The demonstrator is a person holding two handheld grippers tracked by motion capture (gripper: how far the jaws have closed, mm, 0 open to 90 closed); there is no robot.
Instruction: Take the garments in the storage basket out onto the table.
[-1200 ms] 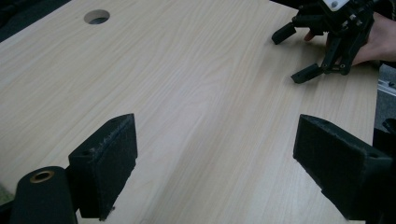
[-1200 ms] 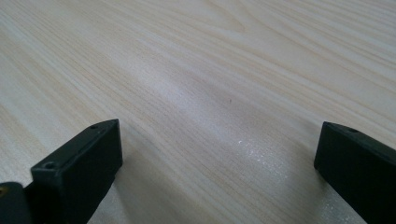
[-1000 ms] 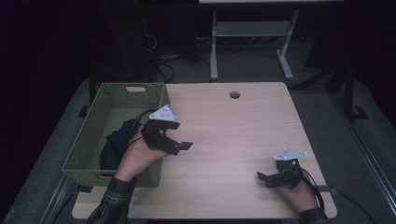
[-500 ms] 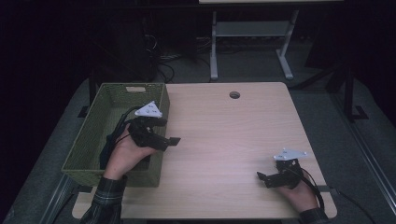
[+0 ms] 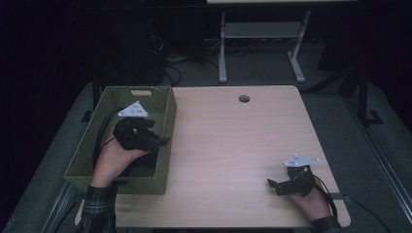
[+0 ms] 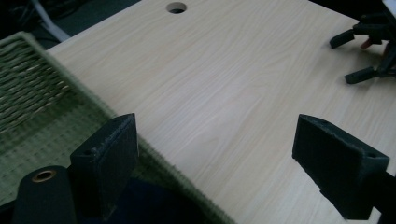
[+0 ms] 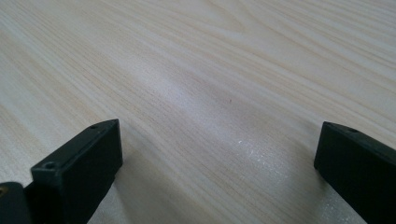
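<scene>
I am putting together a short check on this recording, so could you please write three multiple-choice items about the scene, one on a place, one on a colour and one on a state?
1. Where is the left gripper?
A. Over the green basket
B. At the table's far right corner
C. On the floor

2. What colour is the basket?
A. Red
B. Green
C. White

3. How do the jaws of the right gripper stand?
A. Shut on a cloth
B. Shut on a cup
C. Open, with nothing between them

Key: 1 A, since the high view has it above the basket beside its right rim; 2 B, since its woven walls are olive green; 3 C, since the right gripper view has bare table between the two parted jaws.
</scene>
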